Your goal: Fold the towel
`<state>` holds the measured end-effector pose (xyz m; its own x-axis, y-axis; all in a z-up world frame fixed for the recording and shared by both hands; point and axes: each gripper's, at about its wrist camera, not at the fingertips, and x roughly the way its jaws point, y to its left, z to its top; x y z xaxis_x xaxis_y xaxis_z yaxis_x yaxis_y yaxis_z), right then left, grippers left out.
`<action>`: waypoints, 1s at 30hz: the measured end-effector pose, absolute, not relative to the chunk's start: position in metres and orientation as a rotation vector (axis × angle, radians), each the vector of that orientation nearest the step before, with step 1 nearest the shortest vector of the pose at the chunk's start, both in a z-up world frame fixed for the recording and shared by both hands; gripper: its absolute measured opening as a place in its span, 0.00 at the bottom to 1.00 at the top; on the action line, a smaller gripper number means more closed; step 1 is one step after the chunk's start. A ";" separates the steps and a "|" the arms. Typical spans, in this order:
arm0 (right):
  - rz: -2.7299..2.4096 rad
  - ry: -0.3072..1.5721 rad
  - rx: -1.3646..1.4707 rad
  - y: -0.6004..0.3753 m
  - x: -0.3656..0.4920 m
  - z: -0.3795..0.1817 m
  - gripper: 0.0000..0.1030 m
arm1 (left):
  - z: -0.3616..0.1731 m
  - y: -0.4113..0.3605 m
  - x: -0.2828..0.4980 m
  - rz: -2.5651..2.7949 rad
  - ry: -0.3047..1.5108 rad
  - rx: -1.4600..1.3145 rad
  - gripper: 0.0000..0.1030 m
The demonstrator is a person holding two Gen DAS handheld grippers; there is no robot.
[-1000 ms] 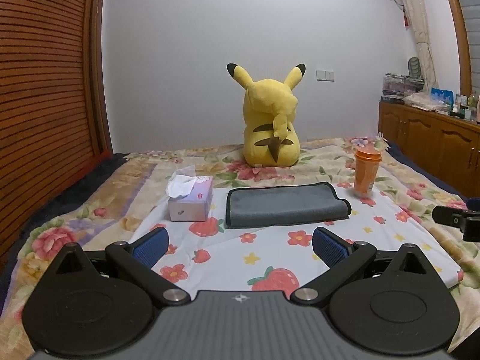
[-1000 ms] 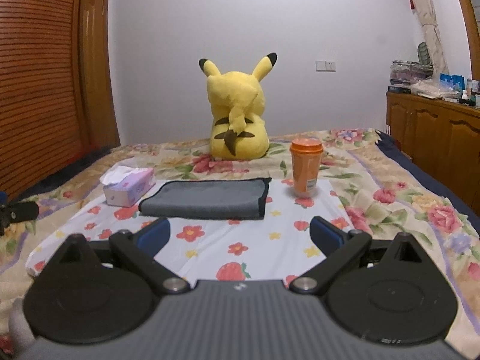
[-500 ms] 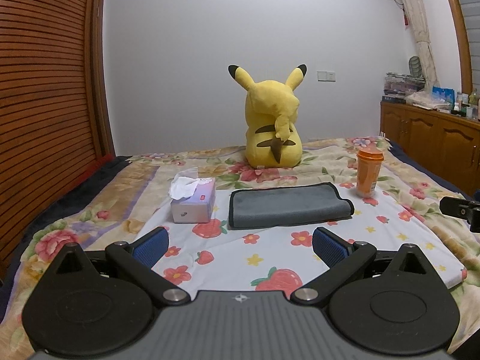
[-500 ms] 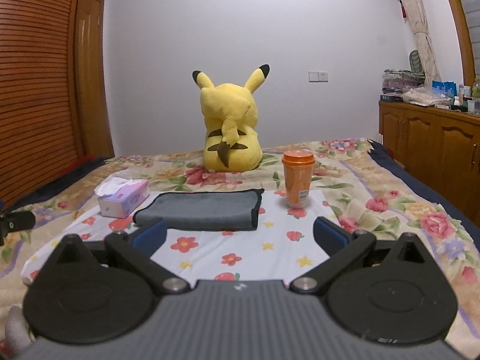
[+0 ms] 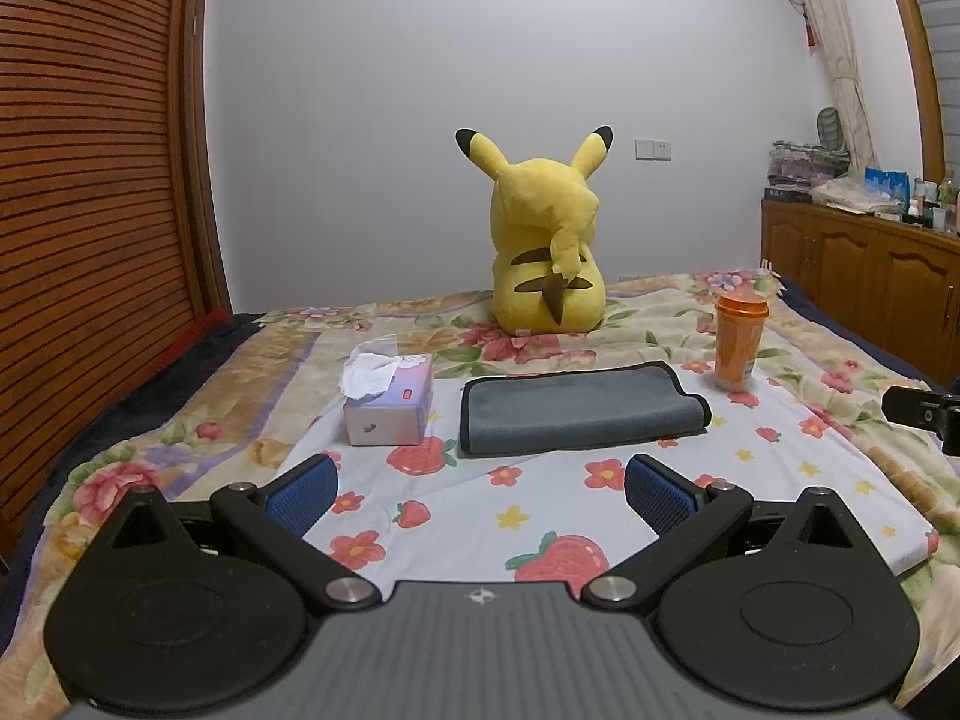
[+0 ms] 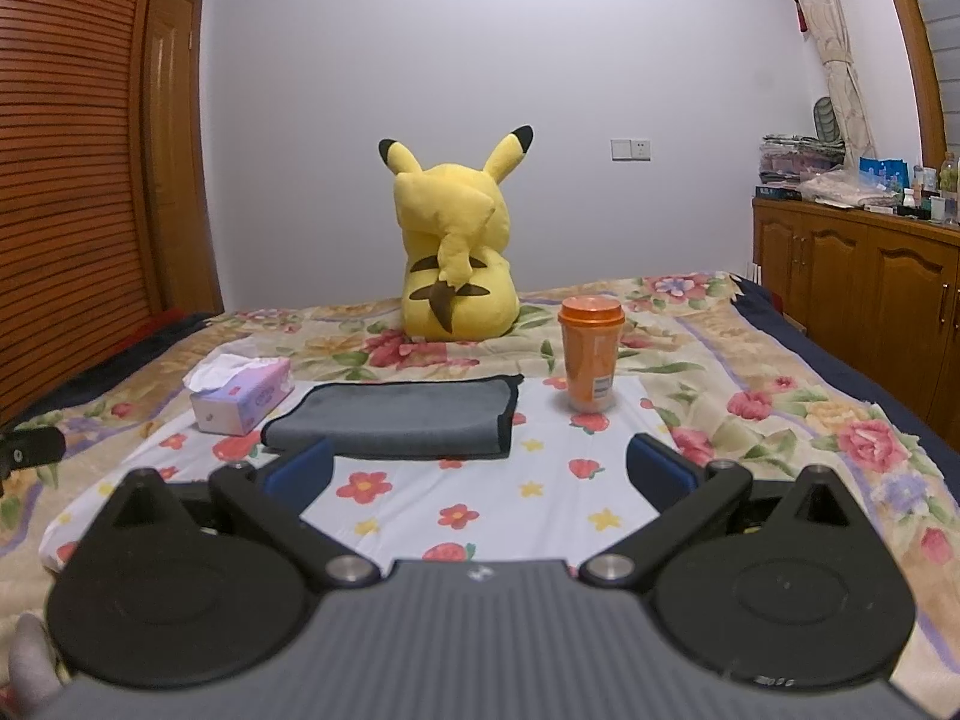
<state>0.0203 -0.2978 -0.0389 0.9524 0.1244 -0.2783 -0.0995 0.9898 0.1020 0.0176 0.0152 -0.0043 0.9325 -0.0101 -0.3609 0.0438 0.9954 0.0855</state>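
Observation:
A grey towel with a dark border (image 5: pixel 579 411) lies folded flat on the white flowered cloth (image 5: pixel 540 504) on the bed; it also shows in the right wrist view (image 6: pixel 402 423). My left gripper (image 5: pixel 480 489) is open and empty, held back from the towel's near edge. My right gripper (image 6: pixel 480 468) is open and empty, also short of the towel, nearer its right end. A part of the right gripper shows at the right edge of the left wrist view (image 5: pixel 924 411).
A tissue box (image 5: pixel 390 405) stands left of the towel, an orange cup (image 5: pixel 739 339) to its right. A yellow plush toy (image 5: pixel 549 258) sits behind. A wooden cabinet (image 5: pixel 864 276) runs along the right, a slatted wooden wall (image 5: pixel 90 210) along the left.
Both grippers have drawn back and tilted up slightly, so the towel sits a bit farther off and lower in both views. Both stay open.

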 end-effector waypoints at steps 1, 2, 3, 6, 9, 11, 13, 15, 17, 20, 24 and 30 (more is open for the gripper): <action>0.114 0.288 0.087 -0.298 0.020 -0.039 1.00 | -0.004 0.015 0.018 -0.028 0.369 0.092 1.00; 0.114 0.288 0.087 -0.298 0.020 -0.039 1.00 | -0.004 0.015 0.018 -0.028 0.369 0.091 1.00; 0.114 0.288 0.087 -0.298 0.020 -0.039 1.00 | -0.004 0.015 0.018 -0.028 0.370 0.091 1.00; 0.114 0.288 0.088 -0.298 0.020 -0.039 1.00 | -0.004 0.015 0.018 -0.027 0.370 0.091 1.00; 0.114 0.288 0.088 -0.298 0.020 -0.039 1.00 | -0.004 0.015 0.018 -0.028 0.369 0.093 1.00; 0.114 0.288 0.088 -0.298 0.020 -0.039 1.00 | -0.004 0.015 0.018 -0.029 0.371 0.095 1.00; 0.114 0.287 0.088 -0.298 0.020 -0.039 1.00 | -0.007 0.017 0.017 -0.030 0.373 0.099 1.00; 0.114 0.288 0.088 -0.298 0.020 -0.039 1.00 | -0.009 0.019 0.017 -0.032 0.375 0.102 1.00; 0.114 0.288 0.088 -0.298 0.020 -0.039 1.00 | -0.010 0.021 0.016 -0.032 0.376 0.103 1.00; 0.115 0.288 0.088 -0.298 0.020 -0.039 1.00 | -0.010 0.021 0.016 -0.033 0.377 0.105 1.00; 0.115 0.288 0.088 -0.298 0.021 -0.039 1.00 | -0.010 0.022 0.016 -0.033 0.376 0.105 1.00; 0.114 0.288 0.088 -0.298 0.020 -0.039 1.00 | -0.010 0.021 0.016 -0.031 0.376 0.107 1.00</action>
